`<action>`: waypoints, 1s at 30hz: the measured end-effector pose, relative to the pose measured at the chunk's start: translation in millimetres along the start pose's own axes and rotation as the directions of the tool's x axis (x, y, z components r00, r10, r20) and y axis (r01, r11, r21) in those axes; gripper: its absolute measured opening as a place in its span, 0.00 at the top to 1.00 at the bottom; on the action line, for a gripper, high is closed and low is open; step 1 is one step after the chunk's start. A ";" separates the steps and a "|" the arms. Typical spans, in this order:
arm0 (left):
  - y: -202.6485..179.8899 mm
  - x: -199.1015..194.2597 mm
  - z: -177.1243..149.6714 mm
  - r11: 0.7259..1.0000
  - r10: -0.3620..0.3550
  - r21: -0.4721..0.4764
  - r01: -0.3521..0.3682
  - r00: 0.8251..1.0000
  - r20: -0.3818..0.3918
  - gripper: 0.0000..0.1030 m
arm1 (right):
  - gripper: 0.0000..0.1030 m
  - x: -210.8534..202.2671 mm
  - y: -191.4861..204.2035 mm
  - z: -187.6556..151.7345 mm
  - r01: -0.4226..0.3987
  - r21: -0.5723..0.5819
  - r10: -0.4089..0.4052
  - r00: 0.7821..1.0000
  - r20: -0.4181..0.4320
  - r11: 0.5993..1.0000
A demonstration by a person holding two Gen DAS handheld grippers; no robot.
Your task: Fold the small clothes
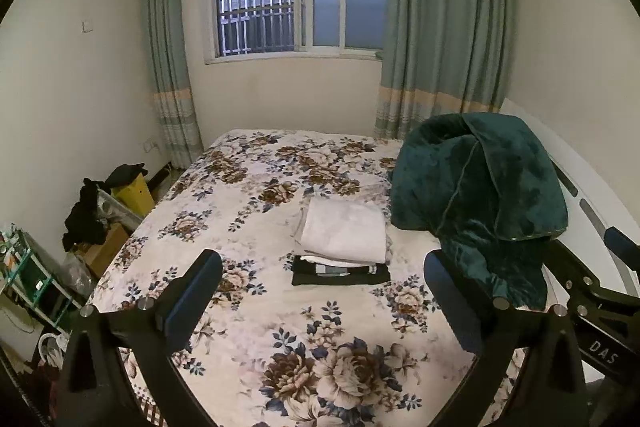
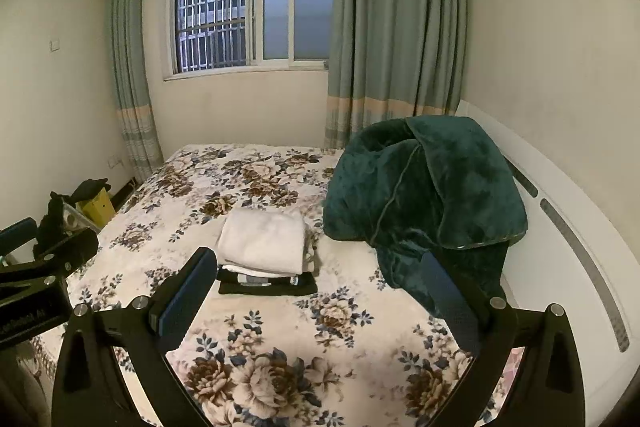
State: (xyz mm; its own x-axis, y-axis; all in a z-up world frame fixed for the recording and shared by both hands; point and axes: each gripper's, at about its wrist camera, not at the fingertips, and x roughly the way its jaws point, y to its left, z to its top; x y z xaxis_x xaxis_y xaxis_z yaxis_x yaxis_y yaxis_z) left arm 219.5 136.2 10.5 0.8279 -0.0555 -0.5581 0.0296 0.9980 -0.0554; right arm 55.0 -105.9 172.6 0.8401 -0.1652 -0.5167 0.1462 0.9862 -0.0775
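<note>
Both grippers, left gripper point(image 1: 320, 307) and right gripper point(image 2: 320, 303), hung released above the bed point(image 1: 248, 307). Folded stack point(image 1: 344, 239) looked complete; next garment should be laid flat first.

Side-by-side views over bed point(image 1: 248, 227)

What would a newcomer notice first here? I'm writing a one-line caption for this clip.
The crumpled dark green plush blanket heaped on the bed's right side, against the white headboard. Next, the neat stack of folded clothes, white pieces over black ones, mid-bed on the brown-flowered cream bedspread. Both grippers hover open and empty.
</note>
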 end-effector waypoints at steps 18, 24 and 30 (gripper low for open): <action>-1.8 -9.1 -0.7 1.000 0.020 0.006 -0.020 1.000 0.013 0.00 | 0.00 9.8 -12.1 29.0 -0.052 -0.022 0.053 0.999 0.007 0.998; -0.7 -13.2 -0.6 1.000 0.025 0.008 -0.025 1.000 0.018 0.00 | 0.00 12.6 -11.3 30.7 -0.064 -0.021 0.064 0.998 0.012 0.998; -1.0 -13.5 1.0 1.000 0.028 0.011 -0.029 0.999 0.019 0.00 | 0.00 14.4 -13.6 31.8 -0.064 -0.023 0.064 0.998 0.016 0.998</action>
State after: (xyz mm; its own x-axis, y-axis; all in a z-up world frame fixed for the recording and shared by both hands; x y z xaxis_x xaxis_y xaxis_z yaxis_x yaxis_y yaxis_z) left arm 208.8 135.9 18.9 0.8388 -0.0266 -0.5438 0.0119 0.9995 -0.0306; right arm 81.7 -122.0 193.3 0.8561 -0.1019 -0.5067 0.0806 0.9947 -0.0640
